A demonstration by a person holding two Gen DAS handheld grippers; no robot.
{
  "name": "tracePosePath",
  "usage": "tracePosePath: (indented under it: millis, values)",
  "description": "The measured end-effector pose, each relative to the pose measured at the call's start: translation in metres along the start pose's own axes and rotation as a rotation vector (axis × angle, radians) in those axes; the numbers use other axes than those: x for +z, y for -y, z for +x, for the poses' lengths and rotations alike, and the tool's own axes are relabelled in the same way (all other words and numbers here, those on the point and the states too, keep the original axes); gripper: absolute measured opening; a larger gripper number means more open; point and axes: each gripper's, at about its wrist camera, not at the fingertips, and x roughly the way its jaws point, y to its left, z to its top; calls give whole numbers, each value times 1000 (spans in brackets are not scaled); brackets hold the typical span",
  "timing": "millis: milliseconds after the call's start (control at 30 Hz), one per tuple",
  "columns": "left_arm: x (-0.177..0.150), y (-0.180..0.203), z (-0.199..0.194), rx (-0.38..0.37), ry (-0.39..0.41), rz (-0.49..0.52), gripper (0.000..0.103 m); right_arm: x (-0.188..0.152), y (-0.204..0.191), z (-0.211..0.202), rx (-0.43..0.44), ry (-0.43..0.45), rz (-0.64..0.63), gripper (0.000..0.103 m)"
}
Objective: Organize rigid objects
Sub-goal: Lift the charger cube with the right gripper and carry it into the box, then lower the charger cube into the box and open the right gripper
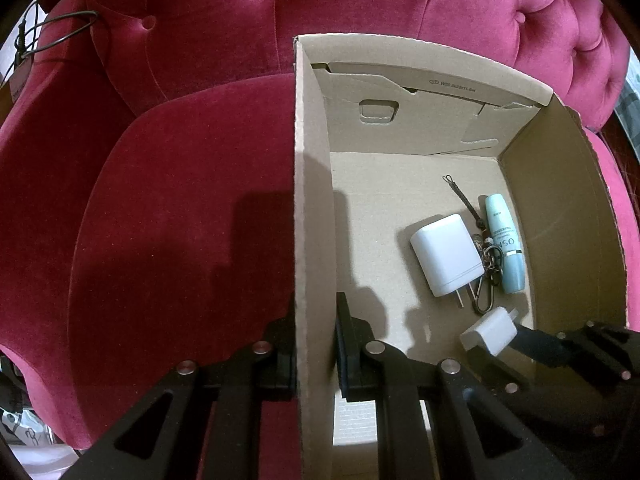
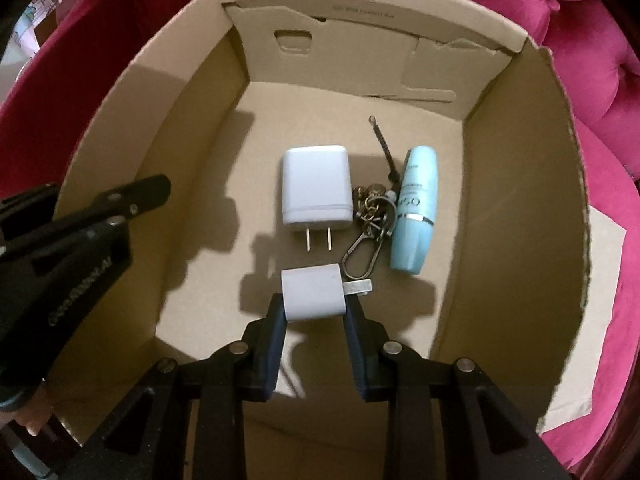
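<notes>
An open cardboard box (image 1: pixel 314 216) (image 2: pixel 520 208) sits on a red velvet sofa. My left gripper (image 1: pixel 314 332) is shut on the box's left wall, one finger outside and one inside. My right gripper (image 2: pixel 314 300) is shut on a small white plug adapter (image 2: pixel 312 292) (image 1: pixel 490 330), held low over the box floor near its front. On the floor beyond lie a larger white charger (image 2: pixel 316 184) (image 1: pixel 446 254), a keychain with a carabiner (image 2: pixel 368 216) (image 1: pixel 490 264) and a light blue tube (image 2: pixel 416 208) (image 1: pixel 504 240).
The red tufted sofa (image 1: pixel 180 200) surrounds the box, with its backrest (image 1: pixel 360 8) behind. A thin wire loop (image 1: pixel 60 32) hangs at the far left. A loose cardboard flap (image 2: pixel 604 320) lies outside the box's right wall. The left half of the box floor (image 2: pixel 224 240) is bare.
</notes>
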Motion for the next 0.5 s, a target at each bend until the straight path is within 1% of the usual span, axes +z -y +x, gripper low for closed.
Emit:
tracePosePath:
  millis: [367,500]
  values:
    - [-1,1,0,3,1,2,15,1,2,0,5,-4,0,31]
    - [0,2,0,3,0,1,15,1,1,-4,11,10,1,31]
